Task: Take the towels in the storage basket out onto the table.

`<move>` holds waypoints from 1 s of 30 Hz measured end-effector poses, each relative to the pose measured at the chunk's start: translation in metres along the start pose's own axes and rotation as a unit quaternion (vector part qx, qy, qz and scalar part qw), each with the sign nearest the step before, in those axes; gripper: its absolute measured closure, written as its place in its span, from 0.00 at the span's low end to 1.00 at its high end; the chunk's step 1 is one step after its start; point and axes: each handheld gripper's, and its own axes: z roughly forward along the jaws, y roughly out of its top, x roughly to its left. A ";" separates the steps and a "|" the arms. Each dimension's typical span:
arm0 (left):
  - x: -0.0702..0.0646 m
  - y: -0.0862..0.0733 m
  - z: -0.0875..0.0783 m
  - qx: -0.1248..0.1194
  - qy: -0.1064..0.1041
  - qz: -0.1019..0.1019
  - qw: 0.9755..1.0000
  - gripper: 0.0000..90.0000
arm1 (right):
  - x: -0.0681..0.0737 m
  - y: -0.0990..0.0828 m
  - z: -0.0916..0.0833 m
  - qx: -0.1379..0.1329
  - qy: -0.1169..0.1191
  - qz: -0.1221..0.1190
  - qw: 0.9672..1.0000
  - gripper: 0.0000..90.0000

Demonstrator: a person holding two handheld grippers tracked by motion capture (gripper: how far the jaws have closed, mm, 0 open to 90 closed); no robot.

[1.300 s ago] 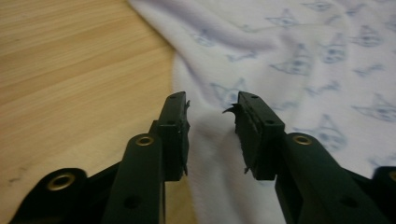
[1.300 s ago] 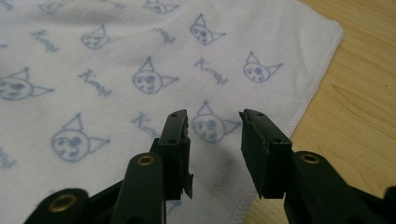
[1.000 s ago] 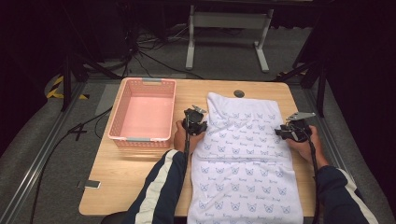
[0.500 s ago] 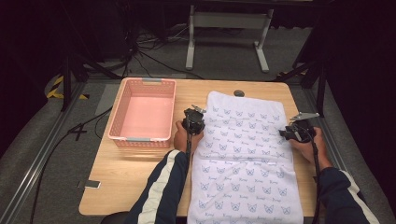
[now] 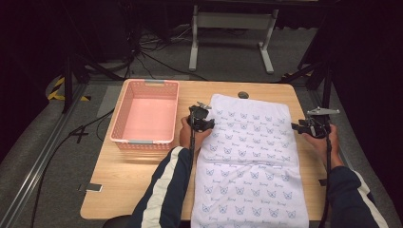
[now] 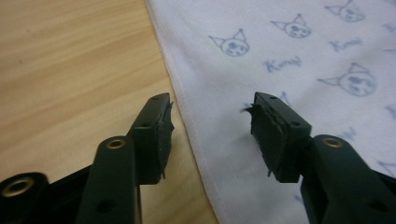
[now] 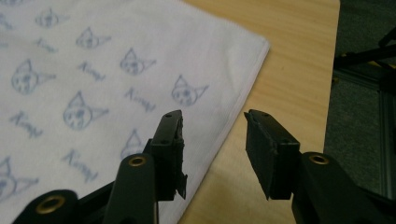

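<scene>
Basket: I see a pink basket (image 5: 145, 118) on the left part of the worktop (image 5: 119, 185), at about 9 o'clock from the left hand-held gripper, near it but apart.

Left hand-held gripper: in the high view my left hand-held gripper (image 5: 200, 118) sits at the left hem of the cloth. In the left gripper view (image 6: 210, 135) its jaws have just been opening and stand spread; the hem runs between them, and the pads do not press on it.

Cloth: a white cloth (image 5: 249, 156) printed with small blue cat faces lies flat on the worktop. A fold edge crosses it near the middle, and its near end runs off the worktop edge at 6 o'clock.

Right hand-held gripper: in the high view my right hand-held gripper (image 5: 309, 128) is at the right edge of the cloth, at 3 o'clock from the left one. In the right gripper view (image 7: 212, 149) its jaws have just been opening and stand spread above the cloth's hem and bare wood, nothing pinched.

Far corner: the right gripper view shows the cloth corner (image 7: 261, 46) lying flat at about 1 o'clock from the jaws.
</scene>
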 end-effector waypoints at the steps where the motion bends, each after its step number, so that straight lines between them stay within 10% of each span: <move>1: -0.002 0.003 0.003 0.003 -0.006 0.004 1.000 0.57 | -0.001 0.001 0.003 -0.002 0.001 0.002 1.000 0.62; 10: -0.013 0.004 0.000 0.037 -0.033 0.049 0.998 0.80 | 0.010 -0.005 0.032 0.033 0.037 -0.003 0.999 0.64; 24: -0.051 -0.036 -0.047 0.066 -0.092 0.102 0.988 0.81 | 0.027 -0.025 -0.001 0.071 0.068 -0.040 0.994 0.64; 27: -0.059 -0.042 -0.058 0.088 -0.121 0.130 0.980 0.77 | 0.033 -0.032 -0.014 0.086 0.092 -0.064 0.990 0.63; 30: -0.060 -0.040 -0.060 0.083 -0.125 0.130 0.980 0.66 | 0.035 -0.034 -0.021 0.103 0.101 -0.084 0.986 0.59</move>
